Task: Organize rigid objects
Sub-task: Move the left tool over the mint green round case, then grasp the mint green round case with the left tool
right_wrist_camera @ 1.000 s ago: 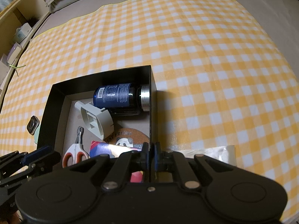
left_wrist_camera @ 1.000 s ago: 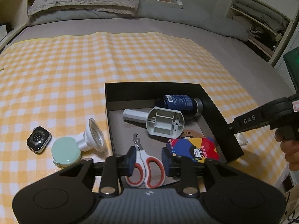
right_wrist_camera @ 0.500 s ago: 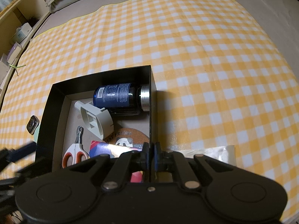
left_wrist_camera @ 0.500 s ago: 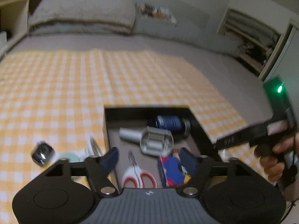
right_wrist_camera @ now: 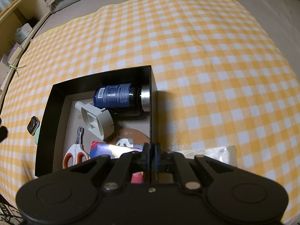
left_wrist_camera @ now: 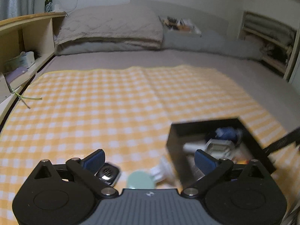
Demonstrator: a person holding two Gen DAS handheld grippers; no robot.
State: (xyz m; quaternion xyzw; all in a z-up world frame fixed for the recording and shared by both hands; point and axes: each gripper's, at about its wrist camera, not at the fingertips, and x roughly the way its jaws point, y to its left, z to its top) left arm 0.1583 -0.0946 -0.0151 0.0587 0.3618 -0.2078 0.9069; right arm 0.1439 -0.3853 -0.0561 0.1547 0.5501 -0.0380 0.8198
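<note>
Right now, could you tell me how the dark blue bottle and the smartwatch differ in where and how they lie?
The dark blue bottle lies on its side inside the black box, against the far wall. The smartwatch lies flat outside the box, on the checked cloth. The bottle looks much larger than the smartwatch. Neither is held.

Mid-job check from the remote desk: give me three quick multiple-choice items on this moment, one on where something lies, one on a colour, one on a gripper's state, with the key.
1. Where does the smartwatch lie?
A. inside the black box
B. on the checked cloth, outside the box's left wall
C. on the pillow

2. What colour are the handles of the clippers in the black box?
A. orange
B. green
C. purple

3. How does the right gripper stand?
A. wide open over the cloth
B. shut on the box's right wall
C. shut on the blue bottle

Key: 1 B, the watch sits on the checked cloth beside the box; 2 A, orange loops show; 3 B, the wall's edge runs between its pads.
</note>
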